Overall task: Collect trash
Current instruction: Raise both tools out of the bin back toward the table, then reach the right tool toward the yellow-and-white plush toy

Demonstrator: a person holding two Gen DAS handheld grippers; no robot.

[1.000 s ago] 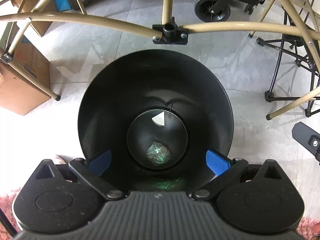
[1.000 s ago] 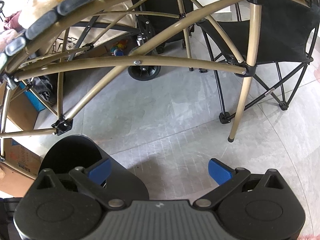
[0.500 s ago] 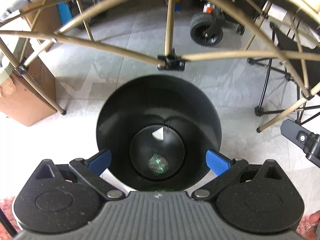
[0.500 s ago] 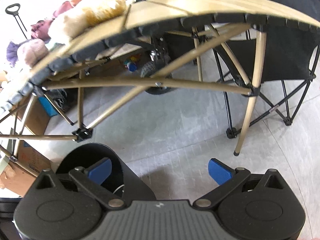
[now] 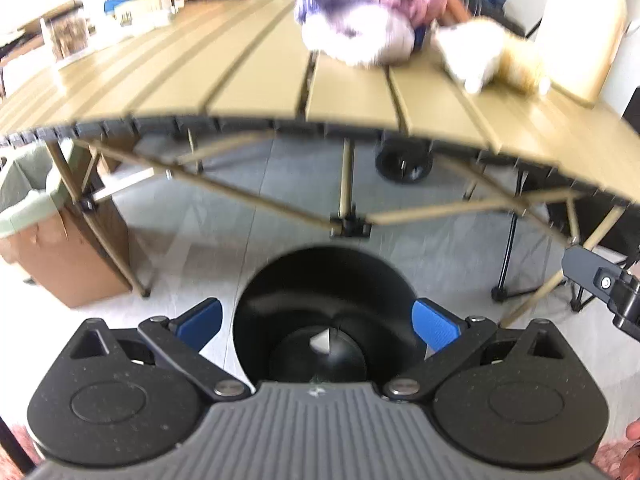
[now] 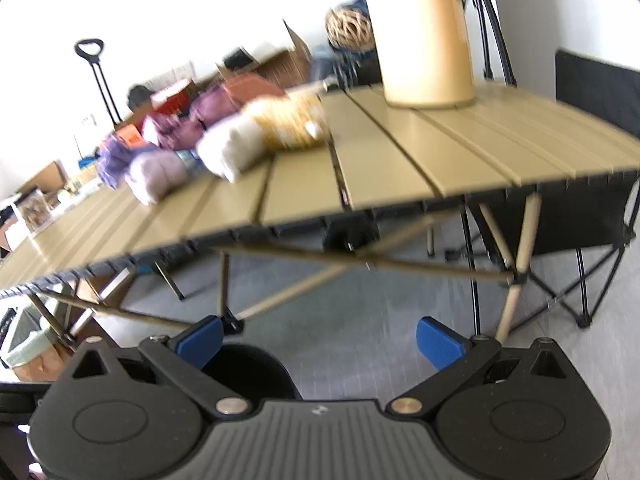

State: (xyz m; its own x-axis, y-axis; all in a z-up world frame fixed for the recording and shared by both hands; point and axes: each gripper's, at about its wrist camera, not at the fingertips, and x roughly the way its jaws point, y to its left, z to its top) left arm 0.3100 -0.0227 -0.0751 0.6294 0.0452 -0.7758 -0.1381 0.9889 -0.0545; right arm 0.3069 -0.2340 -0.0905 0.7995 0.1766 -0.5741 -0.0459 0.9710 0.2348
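Right now your left gripper (image 5: 316,322) has its jaws spread wide and empty, and the black bin (image 5: 320,300) sits on the floor directly between and just beyond them, a pale scrap (image 5: 320,342) lying at its bottom. Your right gripper (image 6: 320,340) is spread and empty too; the bin (image 6: 248,368) shows just behind its left jaw. Beyond both pairs of jaws stands the slatted table (image 6: 400,168), with blurred soft toys (image 6: 260,136) on top.

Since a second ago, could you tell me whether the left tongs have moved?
Yes. The left tongs have risen and tilted up: the black bin now sits lower and looks smaller, and the tabletop is visible.
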